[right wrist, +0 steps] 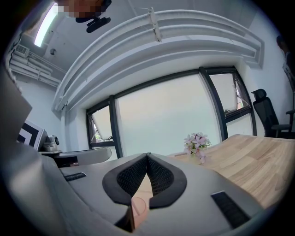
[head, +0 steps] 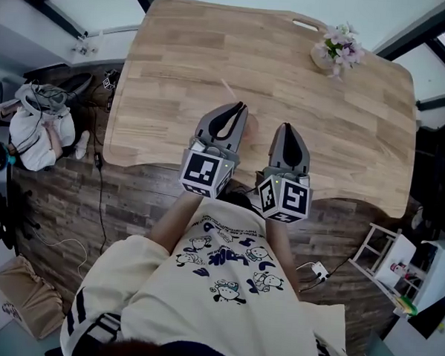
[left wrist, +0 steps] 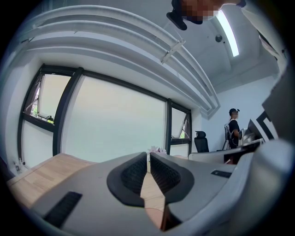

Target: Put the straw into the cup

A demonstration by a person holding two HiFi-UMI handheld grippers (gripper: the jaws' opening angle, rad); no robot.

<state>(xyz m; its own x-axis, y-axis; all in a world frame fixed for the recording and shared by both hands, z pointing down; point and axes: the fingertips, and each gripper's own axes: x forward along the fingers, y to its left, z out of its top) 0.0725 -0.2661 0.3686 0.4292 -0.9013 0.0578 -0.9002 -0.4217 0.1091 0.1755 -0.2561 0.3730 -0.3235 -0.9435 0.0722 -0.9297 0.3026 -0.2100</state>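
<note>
My left gripper (head: 241, 106) hovers over the near part of the wooden table (head: 168, 74), its jaws closed on a thin pale straw (head: 228, 90) that sticks out past the tips toward the far left. In the left gripper view the straw (left wrist: 148, 159) shows as a sliver between the pads. A small pinkish cup (head: 253, 127) stands between the two grippers, and is partly seen under the jaws in the right gripper view (right wrist: 138, 207). My right gripper (head: 286, 127), just right of the cup, has its tips together with nothing in them.
A small pot of pink flowers (head: 338, 47) stands at the table's far right corner. The table's near edge runs just under both grippers. A person sits on the floor at the left (head: 33, 130). White furniture stands at the lower right (head: 396, 264).
</note>
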